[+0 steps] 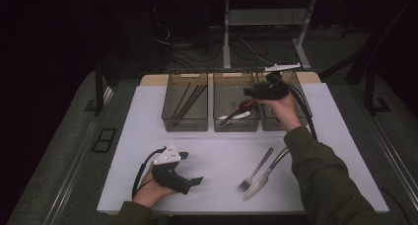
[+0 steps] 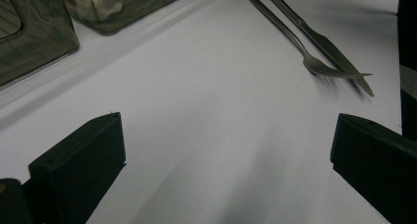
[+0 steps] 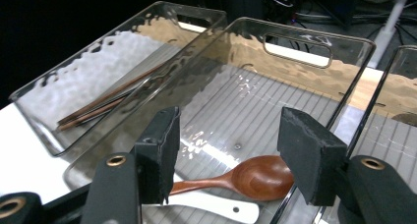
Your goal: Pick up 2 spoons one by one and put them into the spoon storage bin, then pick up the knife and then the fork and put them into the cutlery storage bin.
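Sorting cutlery into bins, wooden spoon (image 3: 246, 180) just dropped

Left of the middle bin (image 1: 236, 125), the left tool (image 1: 190, 181) rests spread and empty; the spoon lies in that bin under the right tool (image 3: 226, 155), jaws apart, nothing gripped. Right and nearer, fork (image 1: 256, 169) and knife (image 1: 266, 174): stiff, thin, slippery, so grip mid-handle

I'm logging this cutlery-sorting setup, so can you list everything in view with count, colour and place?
clear bins: three, in a row at the table's far edge
chopsticks: a few, brown, left bin
wooden spoon: one, reddish brown, middle bin
white spoon: one, middle bin, under the wooden one
fork: one, silver, on the table right of centre
knife: one, silver, beside the fork
table: one, white top
left gripper: black, fingers open, low over the table's near left
right gripper: black, fingers open, nothing between, above the middle bin
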`<state>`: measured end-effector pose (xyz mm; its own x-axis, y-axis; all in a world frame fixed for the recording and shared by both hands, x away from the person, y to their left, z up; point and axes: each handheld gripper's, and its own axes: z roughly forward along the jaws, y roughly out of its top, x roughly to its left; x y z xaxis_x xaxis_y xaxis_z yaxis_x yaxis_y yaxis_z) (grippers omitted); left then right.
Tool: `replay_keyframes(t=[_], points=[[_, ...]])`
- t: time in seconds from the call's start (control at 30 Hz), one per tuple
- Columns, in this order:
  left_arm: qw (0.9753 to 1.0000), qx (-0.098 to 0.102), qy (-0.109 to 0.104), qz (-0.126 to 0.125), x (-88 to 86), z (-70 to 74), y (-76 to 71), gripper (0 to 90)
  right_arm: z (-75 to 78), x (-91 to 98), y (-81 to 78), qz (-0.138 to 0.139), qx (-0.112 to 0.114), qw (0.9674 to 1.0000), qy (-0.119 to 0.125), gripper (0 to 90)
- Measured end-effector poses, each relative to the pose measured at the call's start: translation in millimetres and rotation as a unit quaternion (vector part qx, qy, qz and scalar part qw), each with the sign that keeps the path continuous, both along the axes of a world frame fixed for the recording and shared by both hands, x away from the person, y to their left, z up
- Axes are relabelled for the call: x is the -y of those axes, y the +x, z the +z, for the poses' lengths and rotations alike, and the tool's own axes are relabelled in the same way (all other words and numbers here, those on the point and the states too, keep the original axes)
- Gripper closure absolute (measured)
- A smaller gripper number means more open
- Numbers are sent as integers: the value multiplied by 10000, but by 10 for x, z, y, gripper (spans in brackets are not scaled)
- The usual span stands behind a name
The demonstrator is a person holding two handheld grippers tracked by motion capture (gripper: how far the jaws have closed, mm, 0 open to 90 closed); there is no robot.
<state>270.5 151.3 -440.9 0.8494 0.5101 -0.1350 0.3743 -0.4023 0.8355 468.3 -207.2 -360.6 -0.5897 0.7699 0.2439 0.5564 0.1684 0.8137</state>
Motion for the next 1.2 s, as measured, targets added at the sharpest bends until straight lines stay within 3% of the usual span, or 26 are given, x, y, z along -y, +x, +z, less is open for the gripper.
replay_keyframes(t=[0.43, 0.8, 1.2], points=[[10000, -7, 12, 25, -1, 0, -3, 0, 62, 232, -358, 278, 121, 9995, 27, 473], [10000, -2, 18, 15, 9, 2, -8, 0, 52, 397, -681, 529, 111, 9985, 25, 595], [10000, -6, 39, 16, 11, -2, -13, 0, -41, 490, -972, 884, 102, 9960, -22, 798]])
